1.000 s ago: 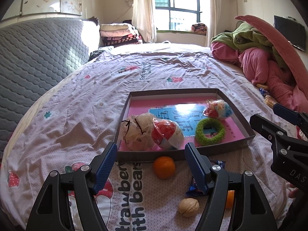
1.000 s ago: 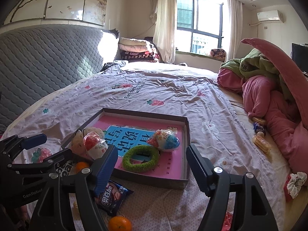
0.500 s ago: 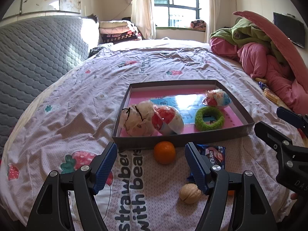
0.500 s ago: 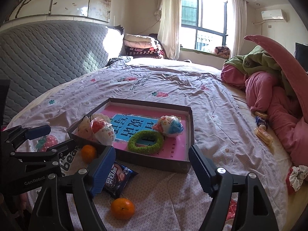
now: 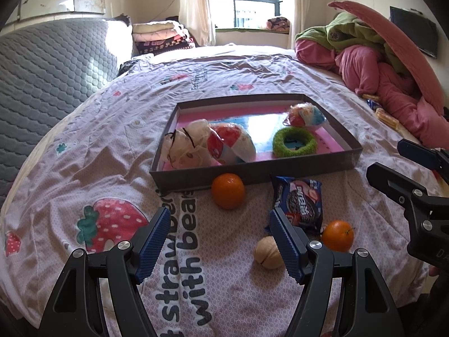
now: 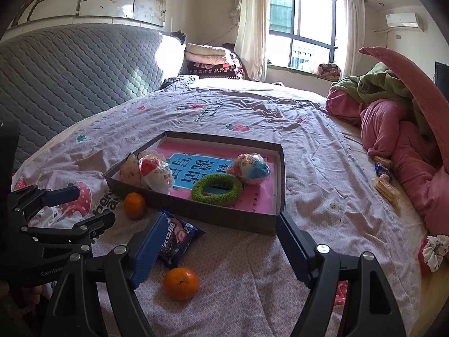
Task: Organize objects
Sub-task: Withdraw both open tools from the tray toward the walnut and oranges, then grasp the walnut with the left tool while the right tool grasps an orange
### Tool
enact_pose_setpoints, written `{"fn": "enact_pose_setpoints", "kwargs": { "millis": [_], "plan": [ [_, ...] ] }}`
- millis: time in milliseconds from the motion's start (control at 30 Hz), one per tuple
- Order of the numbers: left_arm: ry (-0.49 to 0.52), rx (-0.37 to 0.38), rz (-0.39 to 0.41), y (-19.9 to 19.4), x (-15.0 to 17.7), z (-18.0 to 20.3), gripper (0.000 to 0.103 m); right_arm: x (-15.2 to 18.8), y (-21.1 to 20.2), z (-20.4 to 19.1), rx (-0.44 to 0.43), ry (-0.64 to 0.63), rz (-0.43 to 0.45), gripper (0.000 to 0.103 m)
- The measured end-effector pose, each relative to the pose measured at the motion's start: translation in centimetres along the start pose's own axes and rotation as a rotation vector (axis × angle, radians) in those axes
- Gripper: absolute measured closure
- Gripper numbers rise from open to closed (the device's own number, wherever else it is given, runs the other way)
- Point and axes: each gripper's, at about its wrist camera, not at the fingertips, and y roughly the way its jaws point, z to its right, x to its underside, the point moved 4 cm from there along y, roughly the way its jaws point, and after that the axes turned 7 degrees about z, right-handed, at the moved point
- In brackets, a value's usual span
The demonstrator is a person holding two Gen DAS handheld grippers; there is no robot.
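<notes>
A shallow grey box (image 5: 252,170) (image 6: 213,216) with a pink floor lies on the bed. It holds two wrapped egg toys (image 5: 233,143) (image 5: 306,115), a white cloth pouch (image 5: 185,146) and a green ring (image 5: 294,141) (image 6: 216,188). In front of it lie an orange (image 5: 228,191) (image 6: 134,201), a blue cookie packet (image 5: 300,202) (image 6: 178,238), a second orange (image 5: 337,236) (image 6: 181,283) and a walnut (image 5: 266,255). My left gripper (image 5: 221,241) is open and empty above the sheet, short of the first orange. My right gripper (image 6: 219,250) is open and empty over the packet and second orange.
Pink and green bedding (image 5: 378,64) is piled along the right side. Snack packets (image 6: 384,179) and a scrunchie (image 6: 432,252) lie at the right bed edge. A grey quilted headboard (image 5: 47,64) stands on the left. Folded blankets (image 5: 162,38) sit at the far end.
Both grippers have pulled back from the box and risen. The packet, second orange and walnut now show fully. Nothing was grasped.
</notes>
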Motion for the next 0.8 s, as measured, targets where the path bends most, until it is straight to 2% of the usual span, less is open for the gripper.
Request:
{"fn": "enact_pose_setpoints", "kwargs": {
  "millis": [267,533,800],
  "plan": [
    [0.010,0.041,-0.024,0.0,0.9,0.5,0.029,1.0,-0.1,0.0,-0.006,0.003,-0.020,0.025],
    [0.039,0.040,-0.051,0.5,1.9,0.7,0.029,2.5,0.2,-0.5,-0.009,-0.026,-0.060,0.025],
    [0.046,0.083,-0.073,0.5,2.7,1.4,0.029,3.6,0.4,-0.8,-0.009,-0.056,-0.090,0.025]
  ]
}}
